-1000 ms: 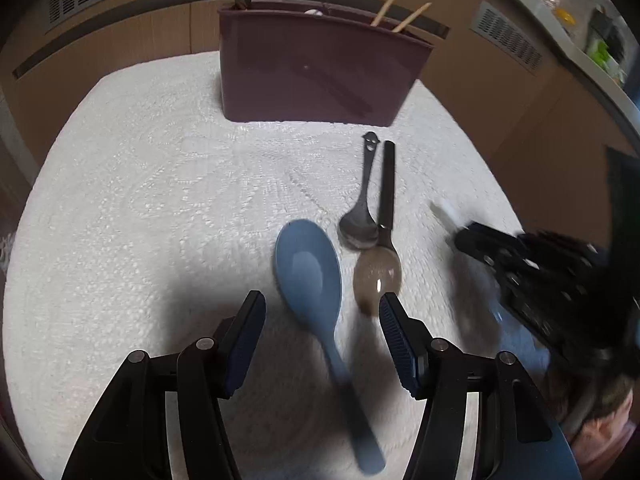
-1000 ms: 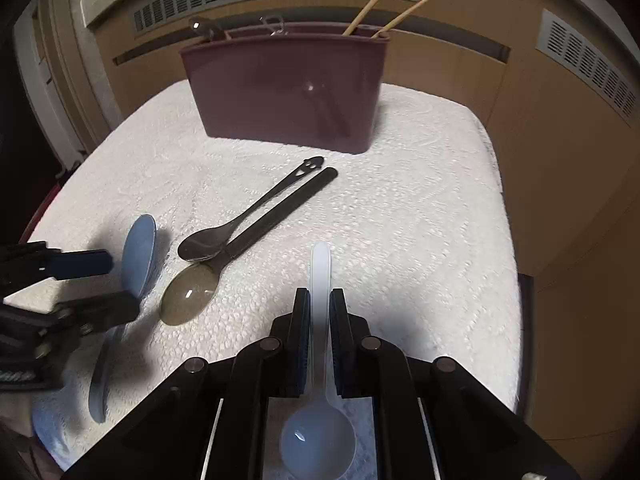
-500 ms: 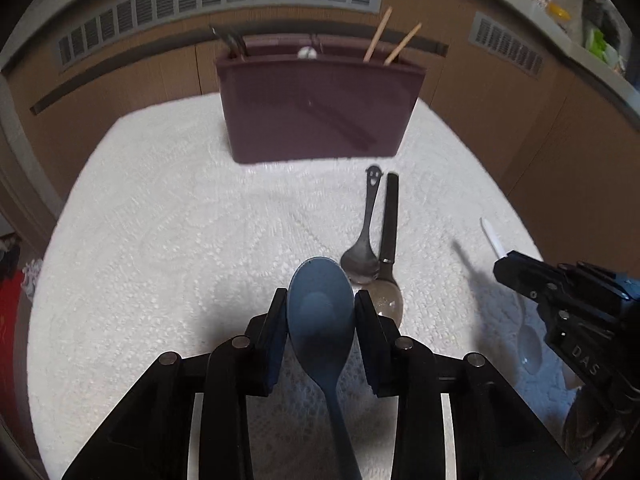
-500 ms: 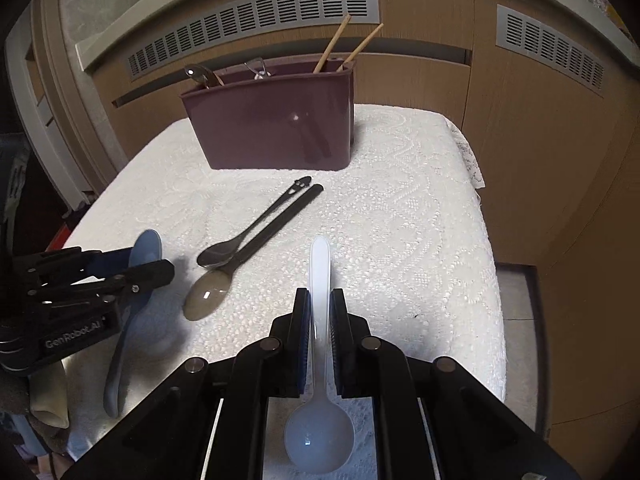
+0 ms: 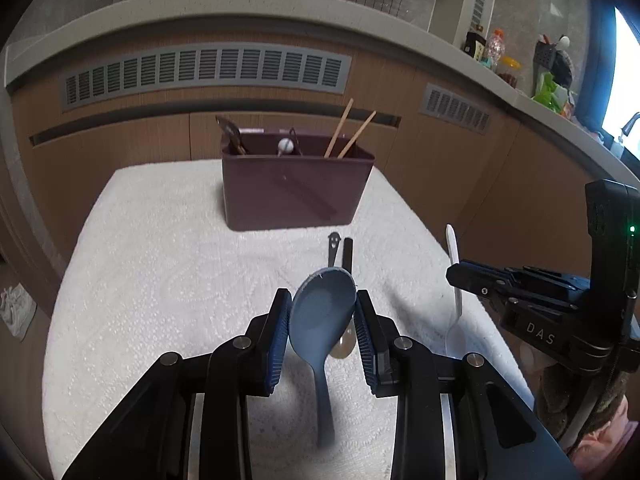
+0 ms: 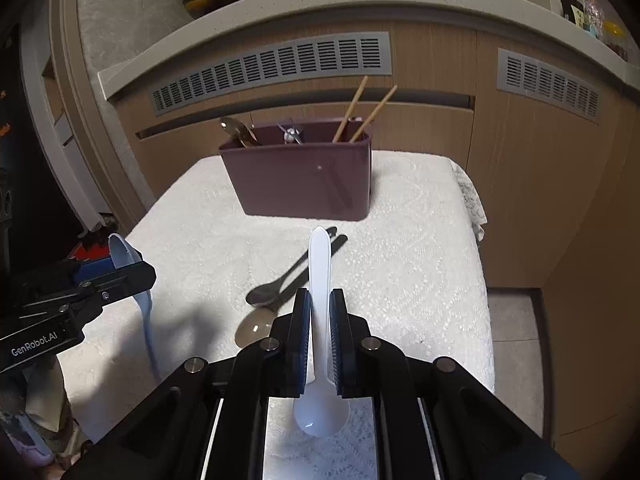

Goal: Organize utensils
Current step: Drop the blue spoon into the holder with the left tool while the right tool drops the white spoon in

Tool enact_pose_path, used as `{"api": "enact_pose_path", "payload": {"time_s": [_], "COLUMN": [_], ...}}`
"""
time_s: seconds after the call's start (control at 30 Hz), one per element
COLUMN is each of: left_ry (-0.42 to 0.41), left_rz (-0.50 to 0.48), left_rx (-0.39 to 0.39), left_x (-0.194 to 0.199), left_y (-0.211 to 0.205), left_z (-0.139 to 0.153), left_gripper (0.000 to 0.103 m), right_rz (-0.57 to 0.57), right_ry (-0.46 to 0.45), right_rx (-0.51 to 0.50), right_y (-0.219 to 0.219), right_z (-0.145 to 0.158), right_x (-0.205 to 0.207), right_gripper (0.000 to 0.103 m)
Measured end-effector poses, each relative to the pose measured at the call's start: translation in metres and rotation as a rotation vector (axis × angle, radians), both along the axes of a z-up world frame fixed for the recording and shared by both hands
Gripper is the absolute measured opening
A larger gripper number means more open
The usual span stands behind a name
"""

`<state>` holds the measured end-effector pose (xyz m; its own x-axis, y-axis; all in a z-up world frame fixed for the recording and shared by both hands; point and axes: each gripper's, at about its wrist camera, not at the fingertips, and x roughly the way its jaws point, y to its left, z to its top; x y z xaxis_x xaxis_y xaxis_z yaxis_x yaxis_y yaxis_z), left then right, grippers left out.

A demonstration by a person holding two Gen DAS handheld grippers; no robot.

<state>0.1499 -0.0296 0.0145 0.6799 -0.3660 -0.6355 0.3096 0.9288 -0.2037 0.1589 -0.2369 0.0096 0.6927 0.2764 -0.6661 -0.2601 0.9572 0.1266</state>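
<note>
The left claw (image 5: 322,320) is clamped on the bowl of the blue spoon (image 5: 320,320), its handle hanging down above the white-clothed tabletop (image 5: 160,280); the right claw (image 6: 319,332) grips the white spoon (image 6: 319,280) by its handle, the bowl hanging toward the camera; a dark spoon (image 6: 280,286) and a black-handled spoon (image 6: 256,326) lie side by side on the cloth, possibly touching, though the blue spoon partly hides them from the left view; the maroon bin (image 5: 296,188) stands behind them, holding two chopsticks (image 5: 348,130) and other utensils.
</note>
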Motion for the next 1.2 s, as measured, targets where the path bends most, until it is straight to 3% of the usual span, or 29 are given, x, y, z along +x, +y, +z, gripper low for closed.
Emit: {"api": "enact_pose_path", "payload": {"time_s": [0.2, 0.53, 0.9, 1.03, 1.2], "left_ry": [-0.024, -0.015, -0.036, -0.09, -0.235], "left_rz": [0.0, 0.009, 0.016, 0.009, -0.029], "left_rx": [-0.015, -0.01, -0.025, -0.03, -0.02], "left_x": [0.009, 0.018, 0.014, 0.024, 0.052], "left_y": [0.005, 0.009, 0.013, 0.016, 0.015], "left_z": [0.009, 0.003, 0.014, 0.043, 0.113], "left_gripper": [0.032, 0.031, 0.031, 0.031, 0.031], "right_rz": [0.006, -0.011, -0.02, -0.006, 0.007], "right_ry": [-0.004, 0.055, 0.016, -0.03, -0.231], "right_rx": [0.008, -0.006, 0.0, 0.02, 0.024], "right_y": [0.005, 0.009, 0.008, 0.008, 0.013], "right_z": [0.004, -0.016, 0.0, 0.025, 0.115], "right_x": [0.007, 0.021, 0.016, 0.022, 0.046], "right_gripper": [0.009, 0.009, 0.009, 0.009, 0.009]}}
